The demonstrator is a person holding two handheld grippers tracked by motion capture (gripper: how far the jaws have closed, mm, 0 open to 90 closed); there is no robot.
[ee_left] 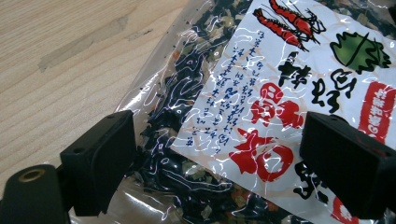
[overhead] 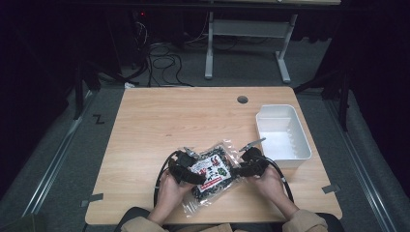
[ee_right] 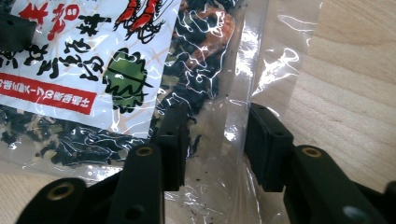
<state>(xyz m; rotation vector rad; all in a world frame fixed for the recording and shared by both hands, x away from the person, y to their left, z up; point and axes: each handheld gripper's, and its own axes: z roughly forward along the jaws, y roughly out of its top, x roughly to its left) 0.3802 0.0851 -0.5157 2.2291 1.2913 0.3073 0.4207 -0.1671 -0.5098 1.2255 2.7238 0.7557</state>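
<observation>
A clear bag (overhead: 212, 171) of dark dried flakes with a white label printed with red shrimps lies near the table's front edge. My left gripper (overhead: 194, 173) is at the bag's left end. In the left gripper view the bag (ee_left: 261, 93) lies under the left gripper (ee_left: 219, 144), whose jaws stand wide apart and open, not pressing on it. My right gripper (overhead: 238, 169) is at the bag's right end. In the right gripper view its jaws straddle the clear sealed edge of the bag (ee_right: 70, 70). The right gripper (ee_right: 217, 135) still has a gap, and its pads do not press the plastic.
A white plastic bin (overhead: 261, 121) stands empty at the table's right side, just beyond my right hand. The wooden table (overhead: 169, 116) has a round cable hole (overhead: 242, 99) near its far edge. Cables and a desk frame are on the floor behind.
</observation>
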